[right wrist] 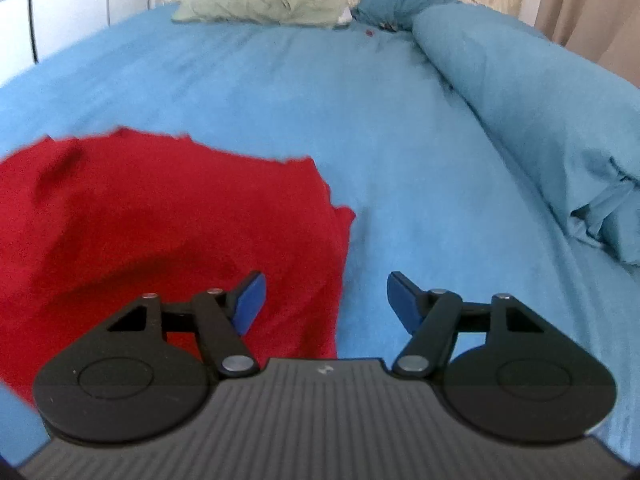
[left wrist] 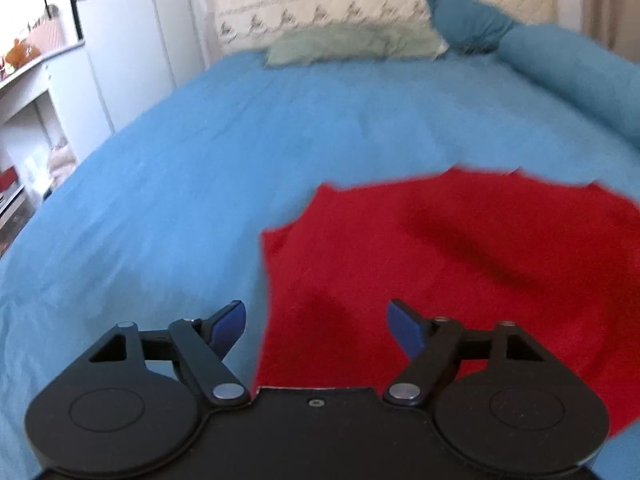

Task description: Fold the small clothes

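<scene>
A red garment (left wrist: 460, 264) lies spread on the blue bed (left wrist: 168, 168), between the left hand-held gripper (left wrist: 316, 326) and right hand-held gripper (right wrist: 326, 300), both wide open and empty. A pinch could catch the bedsheet or only one layer, spoiling the fold.
</scene>
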{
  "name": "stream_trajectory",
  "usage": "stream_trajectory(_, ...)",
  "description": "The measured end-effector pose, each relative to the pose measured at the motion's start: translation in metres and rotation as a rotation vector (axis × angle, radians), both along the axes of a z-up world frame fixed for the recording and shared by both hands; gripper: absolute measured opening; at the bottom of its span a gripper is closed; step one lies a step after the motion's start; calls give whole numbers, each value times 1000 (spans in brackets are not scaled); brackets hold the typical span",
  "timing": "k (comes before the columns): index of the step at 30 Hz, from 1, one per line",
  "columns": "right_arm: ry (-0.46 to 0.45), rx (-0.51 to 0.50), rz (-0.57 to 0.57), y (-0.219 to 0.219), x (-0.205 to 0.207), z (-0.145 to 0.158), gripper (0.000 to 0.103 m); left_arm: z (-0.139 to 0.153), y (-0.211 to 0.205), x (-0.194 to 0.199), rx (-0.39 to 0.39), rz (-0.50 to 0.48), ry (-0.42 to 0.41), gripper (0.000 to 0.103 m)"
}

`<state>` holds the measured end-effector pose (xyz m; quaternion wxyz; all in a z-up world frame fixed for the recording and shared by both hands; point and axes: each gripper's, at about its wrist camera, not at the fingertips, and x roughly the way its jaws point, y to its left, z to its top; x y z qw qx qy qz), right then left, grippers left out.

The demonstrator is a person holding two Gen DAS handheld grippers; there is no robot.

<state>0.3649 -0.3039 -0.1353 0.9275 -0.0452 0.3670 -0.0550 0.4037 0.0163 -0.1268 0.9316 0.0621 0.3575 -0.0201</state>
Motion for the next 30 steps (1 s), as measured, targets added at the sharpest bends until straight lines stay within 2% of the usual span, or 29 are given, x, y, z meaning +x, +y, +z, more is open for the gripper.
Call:
stream_trajectory(2, -11, 4, 5, 3, -18, 19, 86, 17, -10, -14, -39, -29, -23, 103)
stream_trajectory(5, -33, 48, -4, 7, -47, 41, 88, 32, -31, -32, -77, -70, -30, 103)
stream_trajectory(8, 5, 102, -16, 11, -68, 45, 88, 35, -50, -47, -91, -114, -12, 103)
stream_trajectory(13, 50, 166, -76, 18, -101, 26, 88, 24, -75, -60, -70, -135, 9, 103)
stream_trajectory(19, 74, 328, -241, 15, -119, -18, 88, 8, -85, -57, -130, -120, 55, 103)
stream_trajectory(23, 6, 446, -320, 7, -121, -38, 87, 4, -91, -53, -129, -118, 66, 103)
stream_trajectory(28, -88, 462, -316, 7, -110, -46, 86, -2, -86, -39, -116, -71, 64, 103)
stream_trajectory(30, -109, 498, -328, 1, -104, -50, 84, -6, -83, -30, -126, -54, 69, 103)
